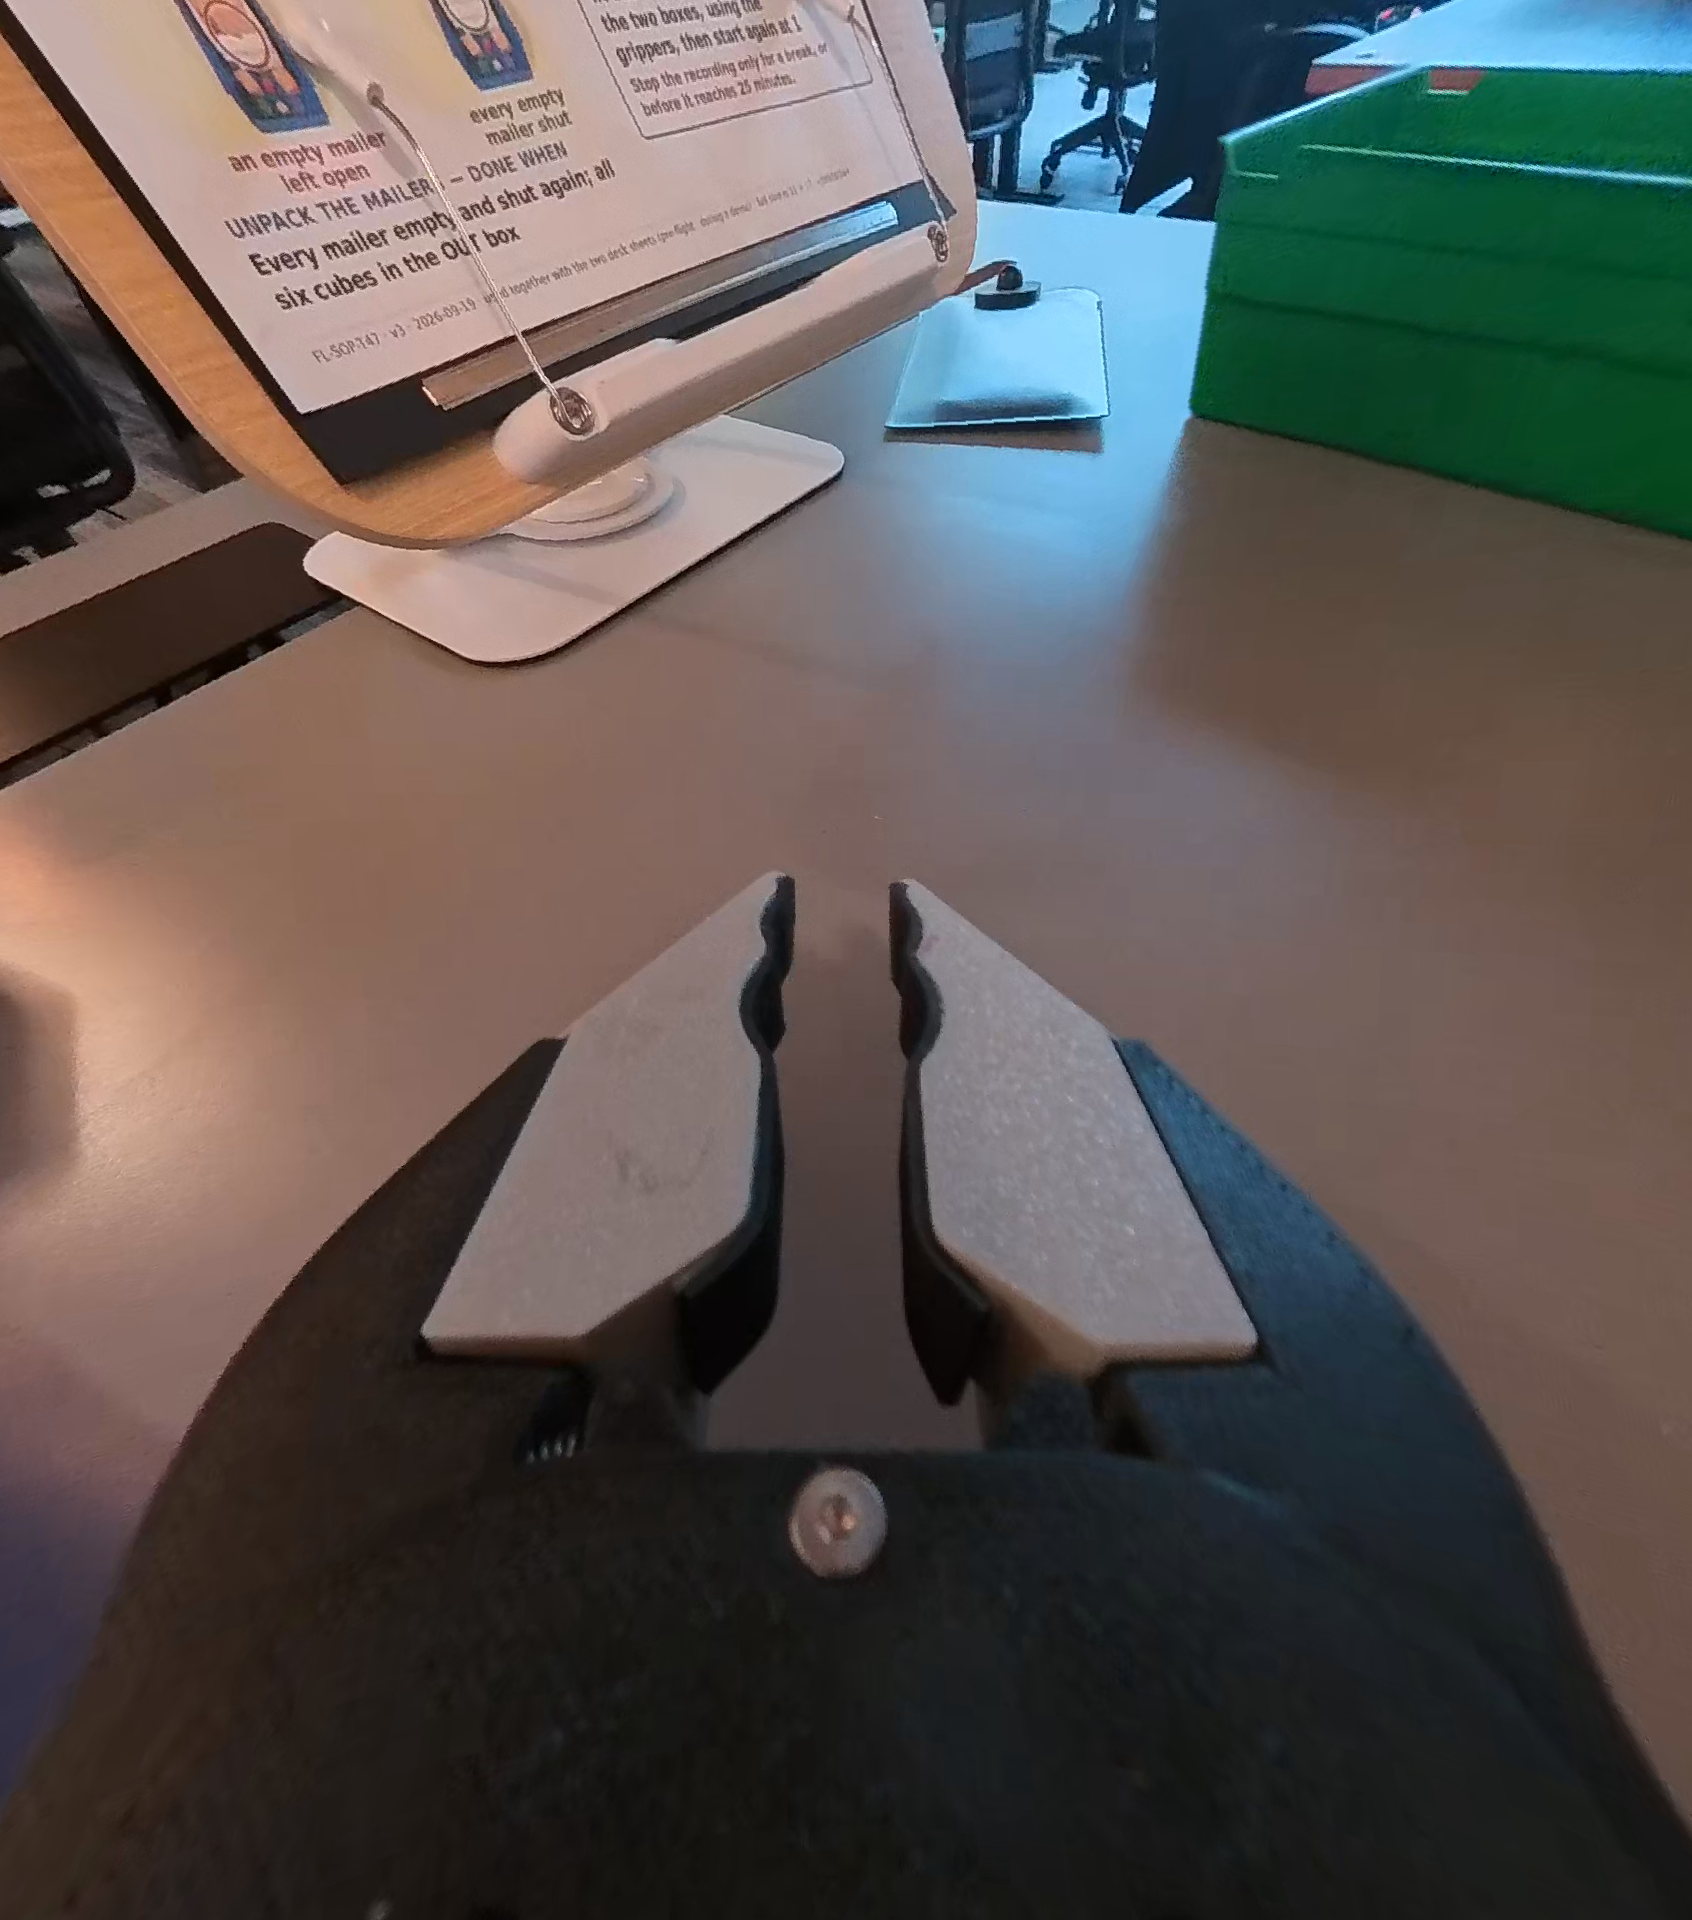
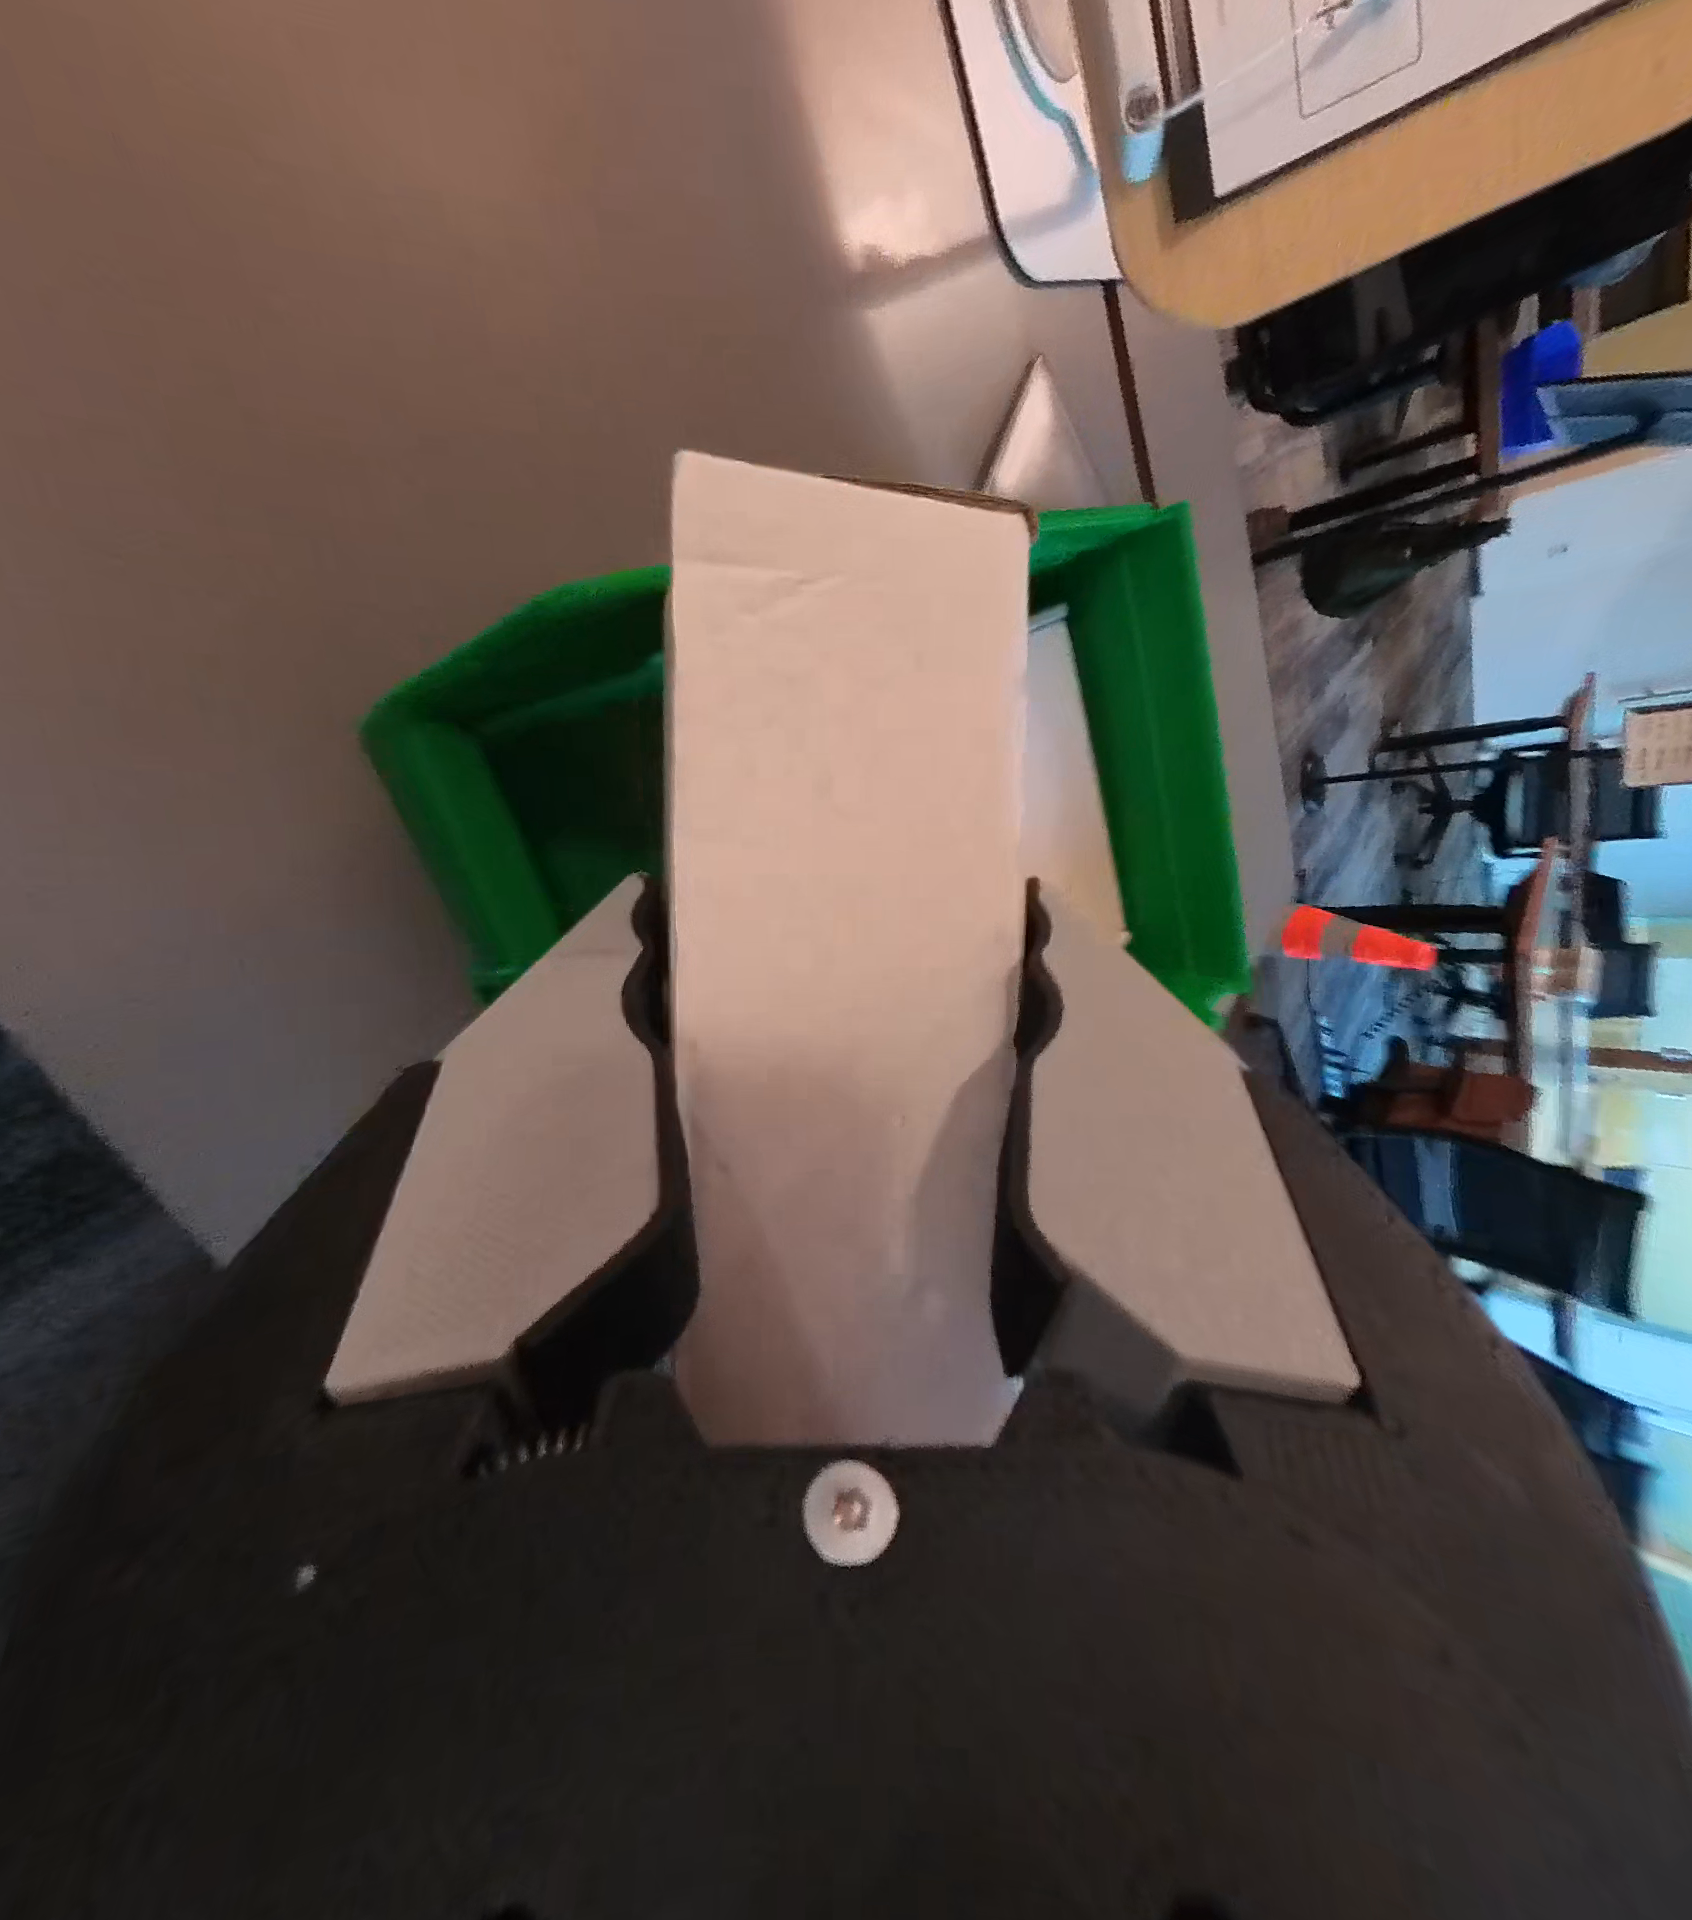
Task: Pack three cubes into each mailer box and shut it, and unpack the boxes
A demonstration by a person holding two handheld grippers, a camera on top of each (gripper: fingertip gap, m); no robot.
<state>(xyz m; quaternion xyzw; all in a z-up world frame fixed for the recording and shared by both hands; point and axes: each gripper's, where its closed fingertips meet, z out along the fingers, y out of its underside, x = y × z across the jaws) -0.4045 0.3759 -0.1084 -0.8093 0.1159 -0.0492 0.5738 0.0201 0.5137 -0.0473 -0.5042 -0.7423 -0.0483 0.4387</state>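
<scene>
right gripper [image 2: 837, 935]: we've got it clamped on a white mailer [image 2: 837, 831], over the green bin [image 2: 1148, 727]
left gripper [image 1: 840, 899]: ours sits empty, slightly parted, above the table [image 1: 1133, 779]

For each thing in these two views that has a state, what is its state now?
Left tool: slightly open, empty, low over the table.
Right tool: shut on the white mailer box.
White mailer box: held, lifted in front of the green bin.
Green bin: open.
Document stand: tilted, holding a sheet.
</scene>
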